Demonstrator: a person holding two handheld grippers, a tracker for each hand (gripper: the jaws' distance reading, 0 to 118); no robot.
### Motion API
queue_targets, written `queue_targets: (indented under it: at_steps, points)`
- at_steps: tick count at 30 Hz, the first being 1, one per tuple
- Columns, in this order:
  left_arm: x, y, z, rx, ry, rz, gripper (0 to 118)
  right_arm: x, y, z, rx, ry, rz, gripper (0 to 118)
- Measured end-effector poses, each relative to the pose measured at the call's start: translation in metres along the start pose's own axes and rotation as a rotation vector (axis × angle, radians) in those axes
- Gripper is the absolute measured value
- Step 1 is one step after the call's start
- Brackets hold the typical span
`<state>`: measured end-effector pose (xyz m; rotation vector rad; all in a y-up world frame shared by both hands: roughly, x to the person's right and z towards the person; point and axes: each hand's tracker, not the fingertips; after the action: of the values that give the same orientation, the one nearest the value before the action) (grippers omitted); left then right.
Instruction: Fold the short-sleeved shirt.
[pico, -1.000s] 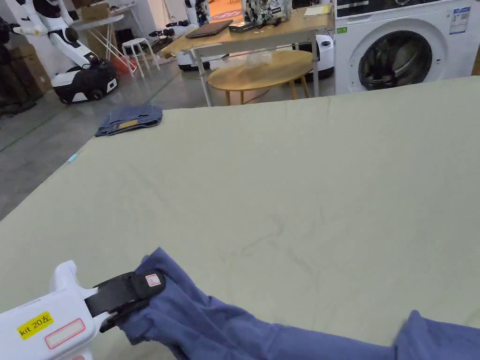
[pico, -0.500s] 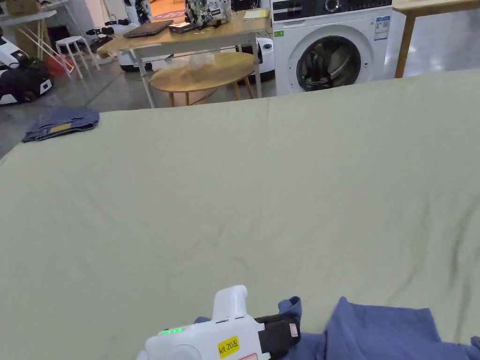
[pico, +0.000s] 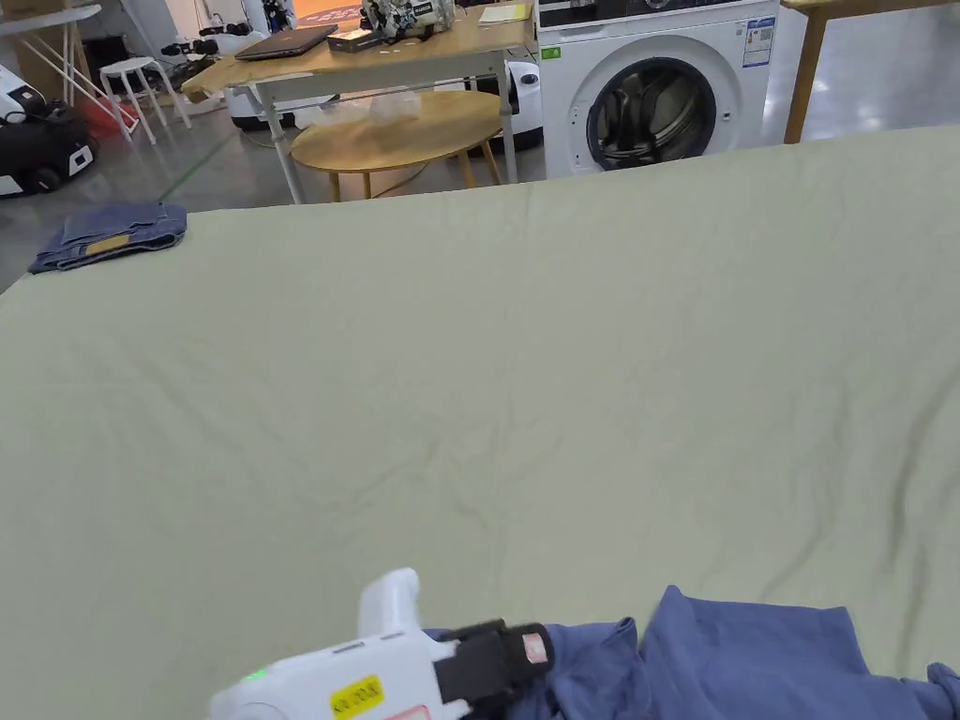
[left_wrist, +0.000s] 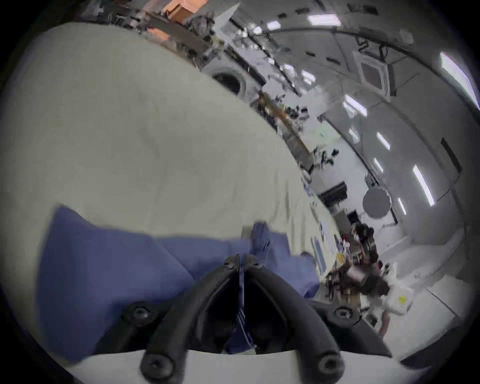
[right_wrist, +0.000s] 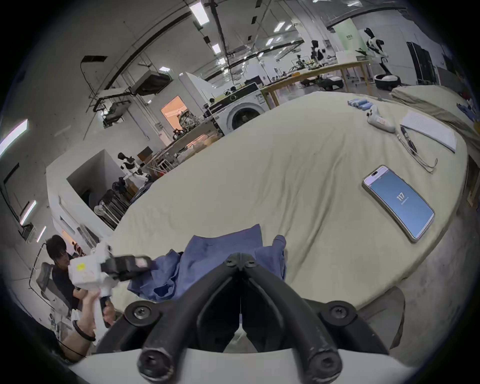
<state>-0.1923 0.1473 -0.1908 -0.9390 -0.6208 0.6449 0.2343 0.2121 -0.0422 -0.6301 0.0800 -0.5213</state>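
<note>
The blue short-sleeved shirt (pico: 750, 656) lies bunched at the near edge of the table, on the pale green sheet (pico: 487, 375). My left gripper (pico: 542, 654), white with black jaws, is shut on the shirt's left end. In the left gripper view a strip of blue cloth runs between the jaws of the left gripper (left_wrist: 241, 258), and the shirt (left_wrist: 117, 259) spreads out behind them. My right gripper (right_wrist: 241, 256) is shut at the shirt's right part, and the shirt (right_wrist: 223, 249) bunches on both sides of its tips. That view has the left gripper (right_wrist: 149, 262) too, held by a hand.
Folded jeans (pico: 108, 234) lie at the table's far left corner. On the right side are a phone (right_wrist: 397, 202), a white keyboard (right_wrist: 428, 132), a white handheld device (right_wrist: 379, 119) and blue rolls (right_wrist: 359, 104). A washing machine (pico: 656, 94) and a round wooden table (pico: 394, 141) stand beyond. A seated person (right_wrist: 59, 262) is at the left.
The head camera has swung right. My left gripper carried the shirt's end rightward along the near edge, so the shirt went from stretched out to bunched together.
</note>
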Motion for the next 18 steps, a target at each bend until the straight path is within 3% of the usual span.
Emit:
queue_targets:
  at_steps: [2,4,8,11,14,16,18]
  points:
    - [0.002,-0.013,-0.028,-0.097,-0.024,-0.046,0,-0.003,0.002,0.0,-0.002,0.008,0.001,0]
    - [0.002,-0.023,-0.053,-0.158,0.082,-0.093,0,-0.007,0.002,-0.001,-0.002,0.012,0.009,0]
    - [0.004,-0.016,-0.046,-0.108,0.033,-0.029,3,-0.01,0.002,-0.003,-0.015,0.008,0.03,0]
    - [0.013,-0.007,-0.015,-0.049,0.118,-0.12,8,-0.011,0.002,-0.009,-0.038,0.013,0.034,0]
    - [0.013,0.005,0.042,0.088,0.058,-0.121,44,-0.013,0.002,-0.013,-0.051,0.014,0.048,0]
    - [0.004,0.013,0.079,0.177,0.09,-0.091,59,-0.014,0.002,-0.016,-0.061,0.023,0.05,0]
    - [-0.017,0.022,0.106,0.192,0.182,-0.091,60,-0.012,0.001,-0.02,-0.07,0.03,0.046,0]
